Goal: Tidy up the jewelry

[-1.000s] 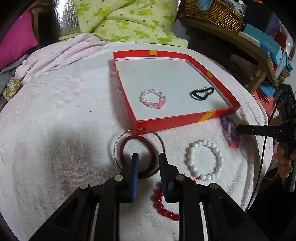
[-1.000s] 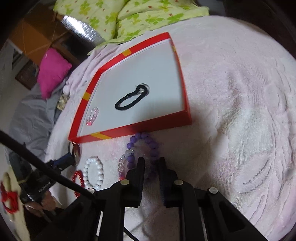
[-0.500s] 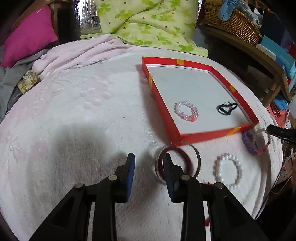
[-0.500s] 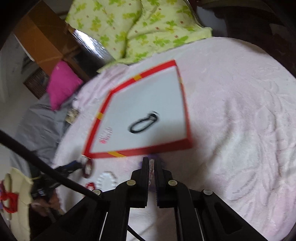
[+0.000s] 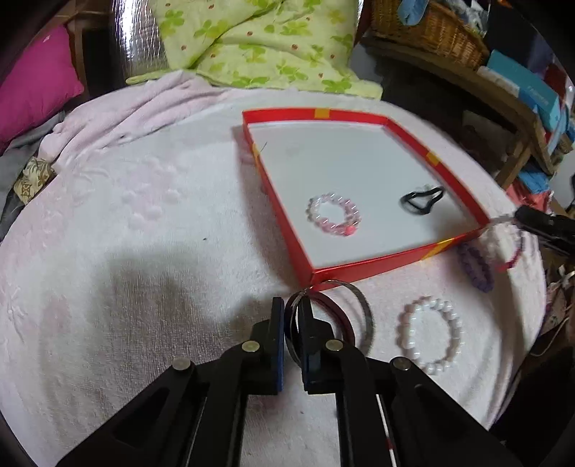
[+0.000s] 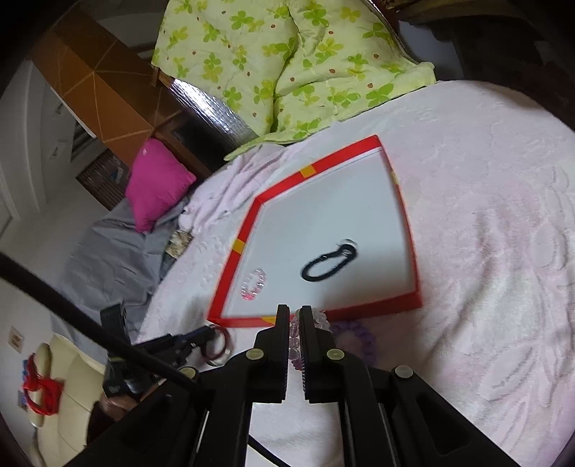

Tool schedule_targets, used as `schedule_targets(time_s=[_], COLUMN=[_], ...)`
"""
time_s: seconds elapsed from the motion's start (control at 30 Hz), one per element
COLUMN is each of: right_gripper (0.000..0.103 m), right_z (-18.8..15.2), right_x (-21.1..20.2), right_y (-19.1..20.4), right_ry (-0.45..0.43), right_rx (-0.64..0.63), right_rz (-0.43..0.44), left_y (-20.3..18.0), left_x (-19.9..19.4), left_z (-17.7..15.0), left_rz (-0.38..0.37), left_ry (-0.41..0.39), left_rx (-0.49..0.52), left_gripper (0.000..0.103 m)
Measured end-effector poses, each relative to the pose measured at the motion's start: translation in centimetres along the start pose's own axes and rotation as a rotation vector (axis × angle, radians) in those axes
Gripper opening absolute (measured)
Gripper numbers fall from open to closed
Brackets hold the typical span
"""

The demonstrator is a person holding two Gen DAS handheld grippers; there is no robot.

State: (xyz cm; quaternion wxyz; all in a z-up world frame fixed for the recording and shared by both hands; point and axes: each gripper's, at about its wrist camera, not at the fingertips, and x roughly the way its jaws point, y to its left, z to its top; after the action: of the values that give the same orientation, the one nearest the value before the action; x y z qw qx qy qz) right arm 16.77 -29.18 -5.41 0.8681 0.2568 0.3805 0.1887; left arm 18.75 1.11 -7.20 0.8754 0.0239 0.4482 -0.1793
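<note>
A red tray (image 5: 363, 266) with a white floor lies on the pink towel; it also shows in the right wrist view (image 6: 373, 309). In it lie a pink bead bracelet (image 5: 333, 214) and a black hair tie (image 5: 421, 199). My left gripper (image 5: 291, 316) is shut on the rims of a dark red bangle (image 5: 341, 323) and a thin silver bangle (image 5: 364, 312) just before the tray's near corner. My right gripper (image 6: 294, 316) is shut on a clear and purple bead bracelet (image 6: 293, 341), lifted at the tray's near edge. A purple bead bracelet (image 5: 474, 267) lies below it.
A white pearl bracelet (image 5: 429, 334) lies on the towel right of the bangles. Green flowered pillows (image 5: 258, 43) and a magenta cushion (image 5: 32, 82) lie beyond the towel. A wicker basket (image 5: 427, 28) and boxes stand on a wooden shelf at the far right.
My left gripper has closed on the bangles after straddling them open. My right gripper closed on the clear and purple bracelet and has lifted it toward the tray's edge.
</note>
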Motion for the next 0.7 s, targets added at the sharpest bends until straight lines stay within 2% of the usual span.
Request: schedule_targets(time_s=[0.2, 0.3, 0.5, 0.7], right_gripper=[0.006, 0.006, 0.006, 0.006], right_z=[0.5, 0.6, 0.4, -0.2], right_x=[0.6, 0.8, 1.4, 2.1], right_y=[0.5, 0.5, 0.1, 0.1], right_ry=[-0.012, -0.012, 0.021, 0.064], right_rx=[0.033, 0.045, 0.057, 0.054], right_rz=[0.058, 0.071, 0.062, 0.058], left_y=[-0.6, -0.7, 0.0, 1.7], left_x=[-2.0, -2.1, -0.5, -1.2], left_z=[0.4, 0.7, 0.1, -0.3], left_rz=[-0.089, -0.110, -0.049, -0.033], left_ry=[-0.066, -0.073, 0.012, -0.006], left_rx=[0.005, -0.001, -0.007, -0.061], left_gripper=[0.007, 0.007, 0.007, 0.007])
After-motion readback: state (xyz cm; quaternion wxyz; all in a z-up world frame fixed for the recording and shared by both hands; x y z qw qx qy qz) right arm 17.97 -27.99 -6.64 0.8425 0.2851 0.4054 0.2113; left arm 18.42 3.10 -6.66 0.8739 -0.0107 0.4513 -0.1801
